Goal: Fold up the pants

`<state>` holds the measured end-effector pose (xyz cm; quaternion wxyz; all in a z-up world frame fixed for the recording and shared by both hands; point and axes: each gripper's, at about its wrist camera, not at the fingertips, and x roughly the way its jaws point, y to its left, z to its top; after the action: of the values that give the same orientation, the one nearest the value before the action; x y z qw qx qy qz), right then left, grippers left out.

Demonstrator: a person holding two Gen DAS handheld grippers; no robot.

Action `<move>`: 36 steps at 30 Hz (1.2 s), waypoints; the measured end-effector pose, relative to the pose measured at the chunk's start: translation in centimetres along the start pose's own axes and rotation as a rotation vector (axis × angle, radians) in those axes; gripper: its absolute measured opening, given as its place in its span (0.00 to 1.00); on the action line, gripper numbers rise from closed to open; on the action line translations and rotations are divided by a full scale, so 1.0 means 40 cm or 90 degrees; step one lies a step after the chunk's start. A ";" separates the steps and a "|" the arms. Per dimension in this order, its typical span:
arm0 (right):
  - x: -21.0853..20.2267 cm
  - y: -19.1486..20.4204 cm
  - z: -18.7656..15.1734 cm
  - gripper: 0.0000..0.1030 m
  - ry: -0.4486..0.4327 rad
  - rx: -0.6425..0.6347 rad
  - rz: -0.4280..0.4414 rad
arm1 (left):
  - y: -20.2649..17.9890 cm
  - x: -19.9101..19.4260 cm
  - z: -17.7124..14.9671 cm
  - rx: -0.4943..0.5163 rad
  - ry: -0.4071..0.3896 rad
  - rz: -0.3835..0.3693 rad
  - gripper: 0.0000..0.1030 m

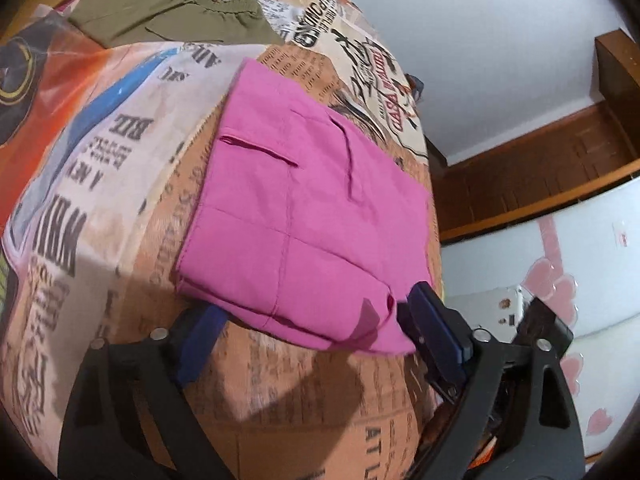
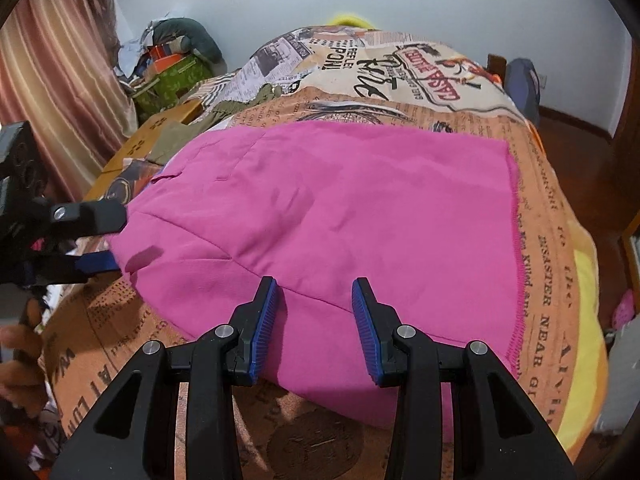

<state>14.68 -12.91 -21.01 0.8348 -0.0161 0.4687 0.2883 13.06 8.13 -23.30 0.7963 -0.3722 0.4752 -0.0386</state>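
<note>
Bed: the bedspread (image 2: 556, 264) with newspaper print is the biggest thing here. Everything lies on top of it.

Pink pants: the pink pants (image 2: 360, 220) lie flat in the middle of the bed, folded into a thick, almost square pad. I think the folding is partly done and one more fold may be left.

Long way: from the right wrist view the pad runs a bit longer from side to side than from near to far. The stitched edge (image 2: 516, 248) is on the right side.

Green clothes: an olive green garment (image 1: 168, 12) lies past the pink pad, near the far end of the bed and well apart from it.

Right gripper: the right gripper (image 2: 315, 312) sits at the near edge of the pad, near the middle. Its two blue pads are spread wide and hold nothing. The pink cloth lies under them and straight ahead.

Left gripper: the left gripper (image 1: 316, 320) is at the near left corner of the pad. Its jaws stand far apart, one on each side of the corner. One blue finger (image 1: 204, 336) looks tucked under the edge, but I cannot tell if it touches.

Which is nearer: both sit on the same near edge. The left one is at the corner and the right one is at the middle.

Next move: I think they must close on this near edge and carry it away, toward the far edge.
</note>
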 end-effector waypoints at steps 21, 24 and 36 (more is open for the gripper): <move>-0.020 0.044 0.025 0.35 0.021 -0.017 0.019 | -0.050 -0.100 -0.033 0.178 -0.128 0.200 0.15; -0.019 0.082 0.050 0.35 0.014 -0.030 0.026 | -0.031 -0.141 -0.062 0.195 -0.149 0.230 0.15; 0.074 0.284 0.050 0.36 0.057 -0.128 0.050 | 0.025 -0.245 -0.112 0.225 -0.209 0.263 0.14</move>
<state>11.75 -1.47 -19.49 0.7954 -0.0943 0.4744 0.3652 3.90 10.45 -18.00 0.9057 -0.1250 0.3918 0.1025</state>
